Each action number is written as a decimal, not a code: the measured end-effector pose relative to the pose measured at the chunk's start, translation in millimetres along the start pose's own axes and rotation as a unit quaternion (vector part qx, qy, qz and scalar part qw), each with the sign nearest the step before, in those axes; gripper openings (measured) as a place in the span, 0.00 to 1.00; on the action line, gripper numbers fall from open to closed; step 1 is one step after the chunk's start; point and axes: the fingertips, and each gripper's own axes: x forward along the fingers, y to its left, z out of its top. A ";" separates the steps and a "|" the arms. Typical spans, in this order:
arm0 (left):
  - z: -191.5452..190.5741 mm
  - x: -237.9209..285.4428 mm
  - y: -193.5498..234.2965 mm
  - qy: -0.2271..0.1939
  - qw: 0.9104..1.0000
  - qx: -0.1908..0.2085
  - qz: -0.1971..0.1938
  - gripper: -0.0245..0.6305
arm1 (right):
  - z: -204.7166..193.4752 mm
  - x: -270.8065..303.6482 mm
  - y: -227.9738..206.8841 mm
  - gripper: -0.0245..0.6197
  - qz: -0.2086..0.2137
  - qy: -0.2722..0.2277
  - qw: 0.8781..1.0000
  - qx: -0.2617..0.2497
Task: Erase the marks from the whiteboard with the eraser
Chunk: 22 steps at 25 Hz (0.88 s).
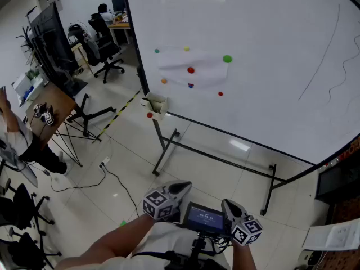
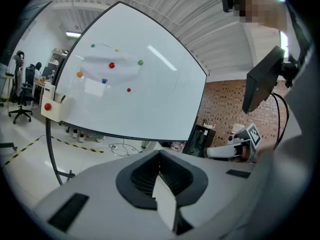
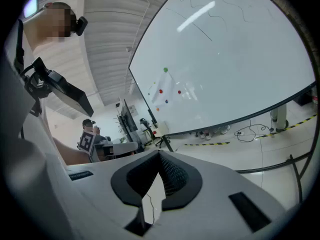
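Head view crops whiteboard (image 1: 270, 55) at right; left gripper (image 2: 160, 152), right gripper (image 3: 160, 154) jaws closed.

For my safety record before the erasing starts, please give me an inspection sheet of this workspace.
Surface: whiteboard upright on a stand, mostly blank.
Job's things: thin pen marks on its right side; eraser not identified, though a small holder on the left edge may contain it.
Clutter: coloured magnets on the board's left part.
Grippers: left tool and right tool both shut, empty, held low, away from the board.
Cables: one cable on the floor.
Surroundings: office chair, tripod stands, a person at the left, striped floor tape.
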 end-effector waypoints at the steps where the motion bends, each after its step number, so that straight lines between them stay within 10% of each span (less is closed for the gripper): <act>1: 1.7 3.5 3.4 0.002 1.000 0.000 -0.007 0.06 | 3.1 6.9 0.2 0.05 -0.002 0.001 1.000 0.000; 22: 88.7 40.9 221.1 0.010 0.998 -0.014 -0.068 0.07 | 126.4 270.2 -10.3 0.05 0.002 -0.006 1.000 -0.027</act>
